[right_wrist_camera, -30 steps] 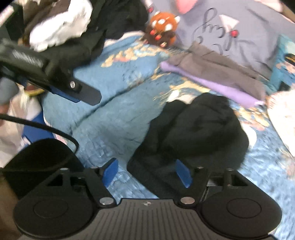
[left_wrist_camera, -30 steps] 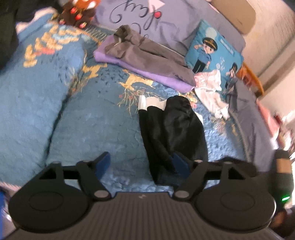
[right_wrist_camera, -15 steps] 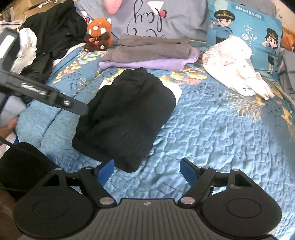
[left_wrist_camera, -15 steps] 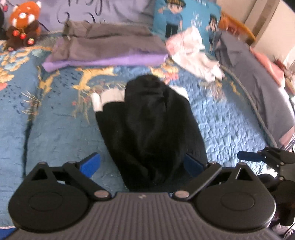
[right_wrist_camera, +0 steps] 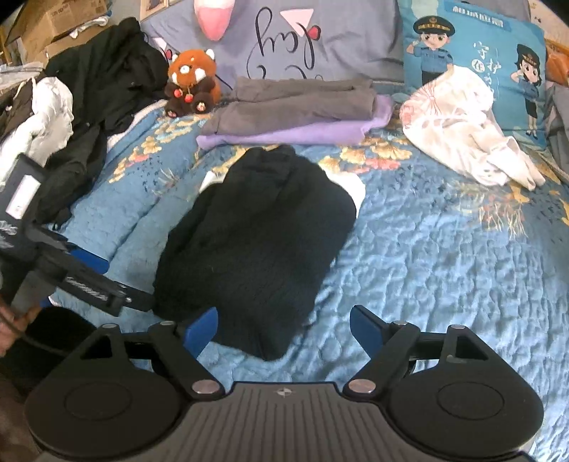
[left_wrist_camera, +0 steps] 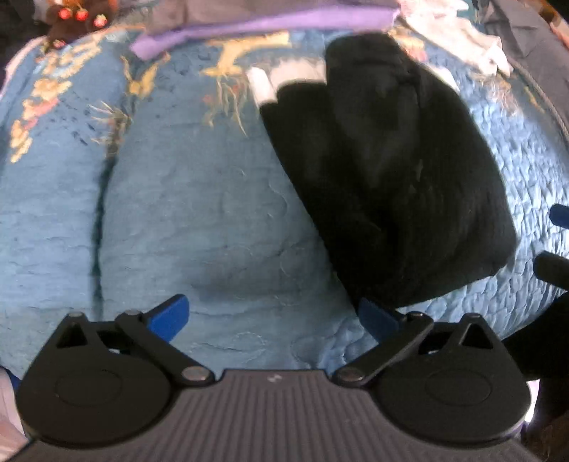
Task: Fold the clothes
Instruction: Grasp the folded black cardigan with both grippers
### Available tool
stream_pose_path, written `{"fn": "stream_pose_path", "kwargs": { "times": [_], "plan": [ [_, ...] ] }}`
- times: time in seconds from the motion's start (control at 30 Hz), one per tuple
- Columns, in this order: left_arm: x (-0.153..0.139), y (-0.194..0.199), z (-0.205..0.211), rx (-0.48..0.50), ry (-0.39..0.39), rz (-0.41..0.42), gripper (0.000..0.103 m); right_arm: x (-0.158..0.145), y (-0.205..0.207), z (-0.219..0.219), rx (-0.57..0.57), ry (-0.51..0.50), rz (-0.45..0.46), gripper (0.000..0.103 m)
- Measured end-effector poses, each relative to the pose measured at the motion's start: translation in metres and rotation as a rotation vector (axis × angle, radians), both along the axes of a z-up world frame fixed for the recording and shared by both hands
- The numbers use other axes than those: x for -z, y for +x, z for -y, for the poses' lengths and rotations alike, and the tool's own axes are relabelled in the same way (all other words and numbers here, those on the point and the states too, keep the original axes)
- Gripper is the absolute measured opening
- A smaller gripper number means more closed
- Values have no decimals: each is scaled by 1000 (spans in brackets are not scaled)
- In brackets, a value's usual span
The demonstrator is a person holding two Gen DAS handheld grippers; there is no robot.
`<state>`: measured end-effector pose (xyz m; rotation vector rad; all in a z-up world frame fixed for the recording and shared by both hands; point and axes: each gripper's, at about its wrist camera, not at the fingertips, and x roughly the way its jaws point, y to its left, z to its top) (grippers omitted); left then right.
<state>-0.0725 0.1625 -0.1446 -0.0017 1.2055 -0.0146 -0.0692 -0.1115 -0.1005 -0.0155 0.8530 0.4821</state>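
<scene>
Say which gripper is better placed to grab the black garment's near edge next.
Probably right. The right gripper straddles the black garment's near edge, jaws opening; the left gripper sits mostly over bare quilt, also opening.

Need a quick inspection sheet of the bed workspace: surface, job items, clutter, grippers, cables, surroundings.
Surface: blue quilted bedspread with a yellow floral print.
Job's things: folded black garment lying in the middle, white trim showing at its far end; folded grey garment stacked on a folded purple garment behind it; unfolded white garment to the right.
Clutter: red panda plush; heap of dark clothes at the left.
Grippers: left gripper opening, nothing between its jaws, over bare quilt beside the black garment; right gripper opening, not gripping, the garment's near edge below it.
Cables: thin cord behind the plush, unclear.
Surroundings: grey pillow, blue cartoon cushion, cardboard boxes.
</scene>
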Motion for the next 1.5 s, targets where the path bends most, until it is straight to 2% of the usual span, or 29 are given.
{"fn": "stream_pose_path", "kwargs": {
  "times": [0.1,0.2,0.27,0.33,0.43,0.57,0.63,0.67,0.73,0.8,0.87,0.9,1.0,1.03,1.13,1.27,1.43,1.5],
  "plan": [
    [-32,-5,-7,-12,-72,94,103,-6,11,2,15,6,22,89],
    [-63,10,-11,-6,-202,192,103,-10,26,4,40,2,43,89],
    [-74,31,-4,2,-265,226,103,-11,40,5,69,-16,59,89],
    [-71,62,12,16,-268,222,103,-8,60,1,103,-98,93,89],
    [-48,108,39,52,-212,162,103,-2,84,-7,102,-144,103,89],
    [-13,143,66,107,84,87,103,9,107,-15,45,-148,88,90],
    [7,144,65,129,205,33,103,22,114,-24,-13,-214,51,92],
    [16,142,61,137,213,16,103,29,117,-28,-33,-260,35,92],
    [24,139,47,121,141,16,103,39,116,-30,-37,-317,35,99],
    [27,137,36,88,78,14,103,39,116,-26,-3,-293,27,100],
    [28,137,28,55,32,3,103,34,114,-20,12,-253,31,94],
    [26,136,26,45,28,5,103,29,112,-17,15,-227,44,91],
    [9,126,27,34,40,44,103,9,96,-6,43,-147,107,93],
    [0,118,27,38,36,72,103,6,93,-4,39,-125,97,94],
    [-24,94,28,60,21,119,103,1,86,2,-10,-42,1,95],
    [-32,68,19,60,2,85,103,5,76,13,-30,97,-133,95],
    [-15,42,2,9,-93,-17,103,19,66,27,42,205,-241,94],
    [-9,35,-10,-45,-196,-34,103,24,64,32,57,257,-278,94]
  ]
}}
